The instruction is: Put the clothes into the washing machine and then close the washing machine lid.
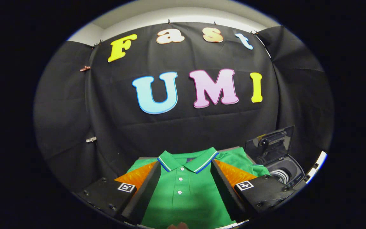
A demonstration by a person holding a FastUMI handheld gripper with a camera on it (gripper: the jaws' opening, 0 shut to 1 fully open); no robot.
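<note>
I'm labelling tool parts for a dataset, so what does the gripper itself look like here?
The gripper has two black fingers with dark ribbed inner pads. Each has an orange textured panel on its outer side. Behind them sit black blocks with small screws, each bearing a square black-and-white marker. The fingers are open over a green shirt.

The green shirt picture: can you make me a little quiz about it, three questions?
1. True or false: the washing machine lid stands open.
2. What lies between the gripper fingers? A) a towel B) a green polo shirt C) a sock
3. Fill in: the gripper's fingers are spread ____.

Key: 1 true; 2 B; 3 open, apart on either side of the shirt's buttons, with the washing machine off beyond the right finger.
</note>
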